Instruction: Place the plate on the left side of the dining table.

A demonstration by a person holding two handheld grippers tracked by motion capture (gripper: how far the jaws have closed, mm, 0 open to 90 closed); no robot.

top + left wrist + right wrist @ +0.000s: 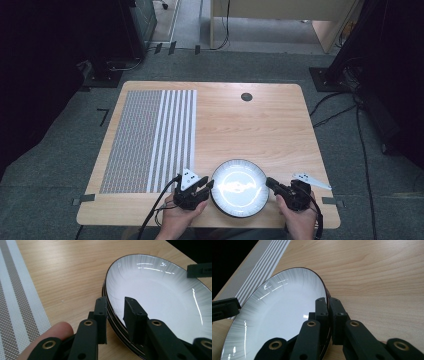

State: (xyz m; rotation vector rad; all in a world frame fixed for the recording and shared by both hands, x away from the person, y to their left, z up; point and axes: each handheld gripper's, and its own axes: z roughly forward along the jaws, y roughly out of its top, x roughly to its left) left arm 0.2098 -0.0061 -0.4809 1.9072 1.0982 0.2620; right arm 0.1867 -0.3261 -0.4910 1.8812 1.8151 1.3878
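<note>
A white plate with a dark rim lies near the table's front edge, between my two grippers. In the left gripper view it tops a small stack, with more dark rims showing under the plate. My left gripper straddles the left rim, one jaw outside and one over the bowl. A strip of white shows between the inner jaw and the rim at the left gripper, so it is open. My right gripper is shut on the right rim. There the right gripper pinches the plate edge tightly.
A woven striped placemat covers the table's left part, just left of my left hand. A round dark cable hole sits near the far edge. Bare wood stretches beyond the plate. The front edge is close under my hands.
</note>
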